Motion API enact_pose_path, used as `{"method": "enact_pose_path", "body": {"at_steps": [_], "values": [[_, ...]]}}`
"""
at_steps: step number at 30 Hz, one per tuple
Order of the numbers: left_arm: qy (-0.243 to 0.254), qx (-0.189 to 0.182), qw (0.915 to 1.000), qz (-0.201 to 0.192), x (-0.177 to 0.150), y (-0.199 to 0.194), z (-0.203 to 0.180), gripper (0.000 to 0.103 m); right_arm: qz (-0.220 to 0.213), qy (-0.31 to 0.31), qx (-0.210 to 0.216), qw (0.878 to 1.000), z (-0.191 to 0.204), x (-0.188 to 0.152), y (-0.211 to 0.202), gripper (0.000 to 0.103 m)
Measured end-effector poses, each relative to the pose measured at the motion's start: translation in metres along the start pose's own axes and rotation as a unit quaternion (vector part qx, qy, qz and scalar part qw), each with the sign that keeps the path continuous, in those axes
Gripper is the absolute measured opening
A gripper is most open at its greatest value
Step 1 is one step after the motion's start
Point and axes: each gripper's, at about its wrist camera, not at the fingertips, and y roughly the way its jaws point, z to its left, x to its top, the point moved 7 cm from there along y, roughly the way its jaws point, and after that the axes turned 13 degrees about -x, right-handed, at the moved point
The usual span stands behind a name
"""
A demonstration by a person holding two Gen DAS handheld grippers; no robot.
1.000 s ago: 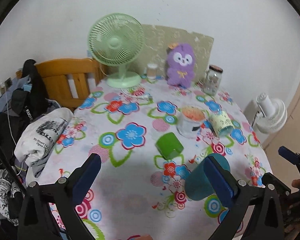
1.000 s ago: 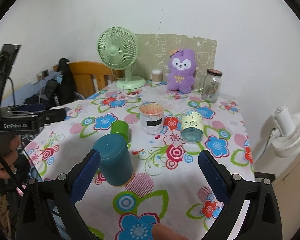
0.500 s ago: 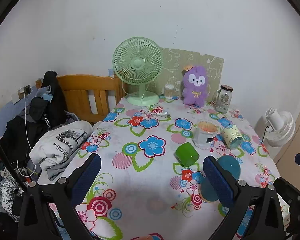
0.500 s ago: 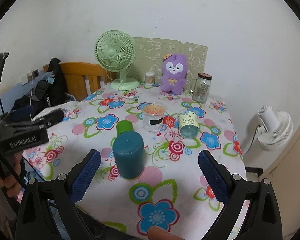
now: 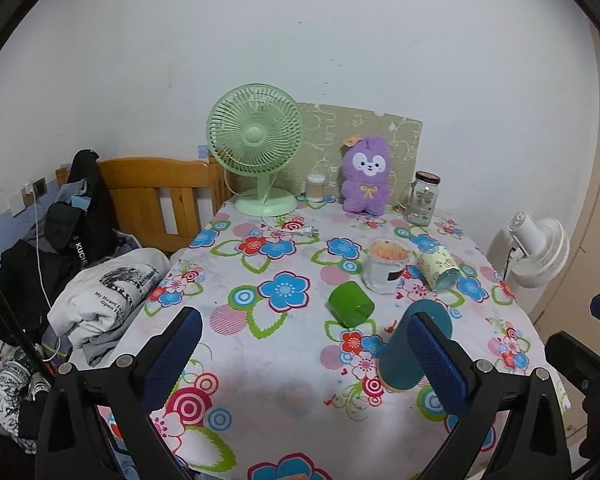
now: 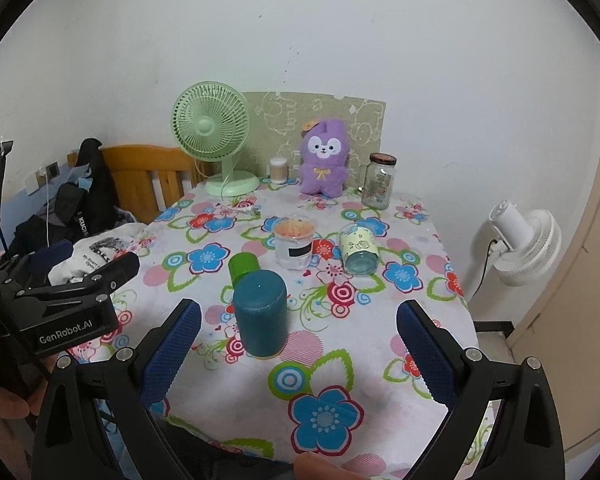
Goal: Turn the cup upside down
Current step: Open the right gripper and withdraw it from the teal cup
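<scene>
A teal cup (image 6: 261, 314) stands upside down on the flowered tablecloth (image 6: 340, 360), near the front edge; it also shows in the left wrist view (image 5: 400, 360), partly behind my right fingertip. A green cup (image 5: 350, 304) stands mouth down just behind it, also seen in the right wrist view (image 6: 243, 265). A pale yellow cup (image 6: 358, 250) lies on its side to the right. My left gripper (image 5: 304, 354) is open and empty, above the table's front. My right gripper (image 6: 298, 350) is open and empty, in front of the teal cup.
A clear tub of orange sticks (image 6: 294, 242), a green desk fan (image 6: 212, 136), a purple plush (image 6: 325, 162), a glass jar (image 6: 379, 181) and a small pot (image 6: 279, 169) stand on the table. A wooden chair with clothes (image 5: 112, 220) is left; a white fan (image 6: 524, 240) right.
Both grippers have pulled back and up from the table, so the table looks farther away. The teal cup stays standing mouth down. Both stay open.
</scene>
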Motion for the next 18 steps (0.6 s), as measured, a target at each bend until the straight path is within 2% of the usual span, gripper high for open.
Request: {"method": "enact_pose_path", "body": {"at_steps": [18], "values": [[-0.002, -0.004, 1.0000, 0.008, -0.0004, 0.0059, -0.0004, 0.103, 0.010, 0.002, 0.003, 1.000, -0.0016, -0.0026, 0.0067, 0.099]]}}
